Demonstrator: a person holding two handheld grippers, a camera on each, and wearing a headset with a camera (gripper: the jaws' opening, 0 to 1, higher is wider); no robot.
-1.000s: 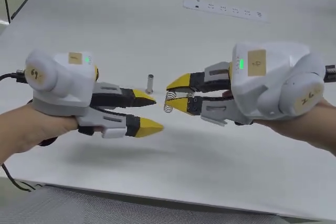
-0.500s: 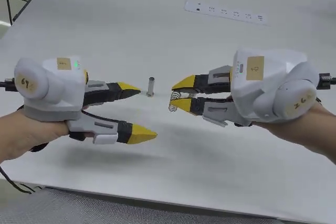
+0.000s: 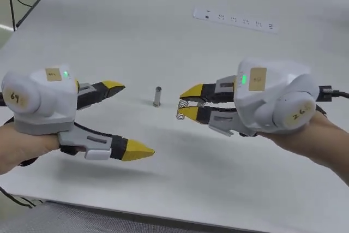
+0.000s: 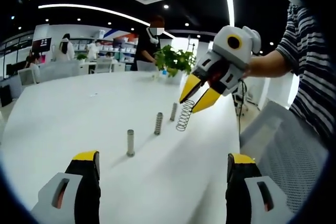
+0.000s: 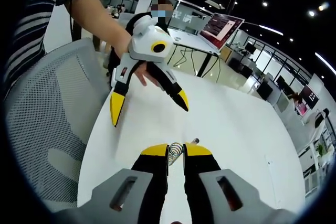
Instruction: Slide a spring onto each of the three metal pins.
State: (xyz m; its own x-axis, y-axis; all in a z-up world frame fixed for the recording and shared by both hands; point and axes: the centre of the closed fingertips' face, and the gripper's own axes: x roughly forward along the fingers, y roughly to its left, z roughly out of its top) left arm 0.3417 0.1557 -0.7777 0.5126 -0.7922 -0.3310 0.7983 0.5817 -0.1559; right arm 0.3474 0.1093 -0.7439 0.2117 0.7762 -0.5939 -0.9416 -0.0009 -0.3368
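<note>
The right gripper (image 3: 189, 102) has its jaws clenched on a spring (image 3: 181, 110), pinching the coil near one end so the rest hangs free just above the white surface (image 3: 136, 31). In the left gripper view the spring dangles on a slant below the yellow tips. Just left of it the bare pin (image 3: 157, 96) stands upright between the two grippers, touching neither. The left gripper (image 3: 124, 118) hovers at the left, jaws spread wide with nothing in them. In the left gripper view the second pin (image 4: 158, 123) and third pin (image 4: 173, 112) look ribbed, as though each already wears a coil, though they are small. So this is most likely the last of the three springs. The next move calls for carrying the spring left, setting its open lower end square over the bare pin's top, lowering it down the shaft and letting go. The slant needs correcting first, or the first turn may catch on the pin's rim.
</note>
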